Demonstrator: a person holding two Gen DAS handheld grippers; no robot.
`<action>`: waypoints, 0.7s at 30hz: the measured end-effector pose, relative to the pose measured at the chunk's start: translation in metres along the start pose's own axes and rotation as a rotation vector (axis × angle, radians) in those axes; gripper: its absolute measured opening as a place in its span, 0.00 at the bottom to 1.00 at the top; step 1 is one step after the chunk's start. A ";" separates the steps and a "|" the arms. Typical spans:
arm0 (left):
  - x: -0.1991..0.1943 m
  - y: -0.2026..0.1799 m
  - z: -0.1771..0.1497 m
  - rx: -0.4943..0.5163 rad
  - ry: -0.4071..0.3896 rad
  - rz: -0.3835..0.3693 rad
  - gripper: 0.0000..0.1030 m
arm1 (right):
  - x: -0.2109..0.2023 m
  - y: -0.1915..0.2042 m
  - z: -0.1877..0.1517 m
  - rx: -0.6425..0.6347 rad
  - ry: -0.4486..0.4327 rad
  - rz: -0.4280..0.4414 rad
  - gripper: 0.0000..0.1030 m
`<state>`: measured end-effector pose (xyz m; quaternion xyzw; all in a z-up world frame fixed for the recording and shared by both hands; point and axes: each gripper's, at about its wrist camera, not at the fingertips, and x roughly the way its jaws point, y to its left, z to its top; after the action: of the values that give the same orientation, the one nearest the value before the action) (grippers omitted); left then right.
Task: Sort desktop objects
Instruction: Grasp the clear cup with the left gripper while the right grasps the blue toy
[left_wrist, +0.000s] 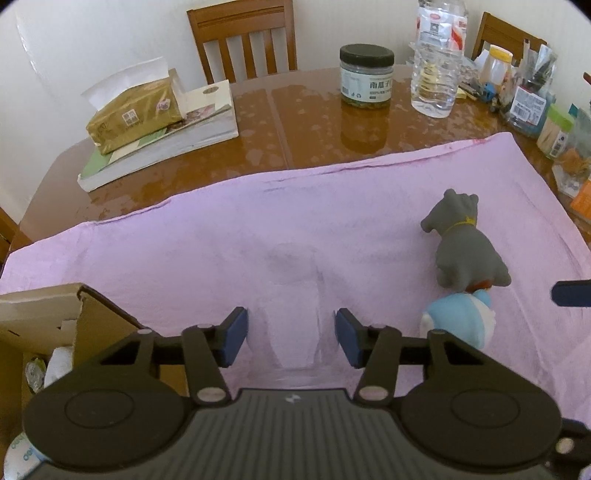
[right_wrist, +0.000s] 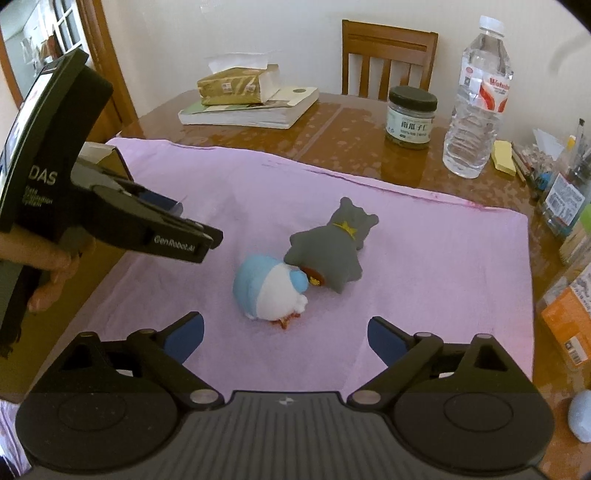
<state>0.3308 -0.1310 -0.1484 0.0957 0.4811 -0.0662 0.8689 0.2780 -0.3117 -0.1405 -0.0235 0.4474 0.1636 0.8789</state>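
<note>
A grey toy dog (right_wrist: 332, 245) and a blue and white toy bird (right_wrist: 271, 291) lie touching on the pink cloth (right_wrist: 443, 266). They also show in the left wrist view as the dog (left_wrist: 463, 245) and the bird (left_wrist: 458, 319) at the right. My right gripper (right_wrist: 286, 339) is open and empty, just in front of the bird. My left gripper (left_wrist: 291, 336) is open and empty over bare cloth (left_wrist: 221, 251), left of the toys; its body (right_wrist: 147, 229) shows in the right wrist view. A cardboard box (left_wrist: 51, 317) sits at the left.
On the wooden table (left_wrist: 314, 122) behind the cloth stand a tissue pack (left_wrist: 136, 110) on a book (left_wrist: 166, 147), a dark-lidded jar (left_wrist: 365, 75) and a water bottle (left_wrist: 437, 59). Stationery and packets (left_wrist: 532, 96) crowd the right edge. Chairs (left_wrist: 243, 37) stand behind.
</note>
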 end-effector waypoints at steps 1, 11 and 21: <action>0.001 0.000 0.000 -0.001 0.000 -0.003 0.51 | 0.004 0.002 0.001 0.003 0.003 -0.005 0.93; 0.009 0.003 -0.002 -0.032 0.021 -0.017 0.50 | 0.035 0.007 0.010 0.080 0.009 -0.057 0.82; 0.004 0.008 -0.002 -0.063 0.025 -0.029 0.50 | 0.036 0.012 0.016 0.070 0.015 -0.053 0.57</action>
<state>0.3327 -0.1233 -0.1516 0.0618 0.4950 -0.0625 0.8645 0.3067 -0.2873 -0.1581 -0.0059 0.4584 0.1243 0.8800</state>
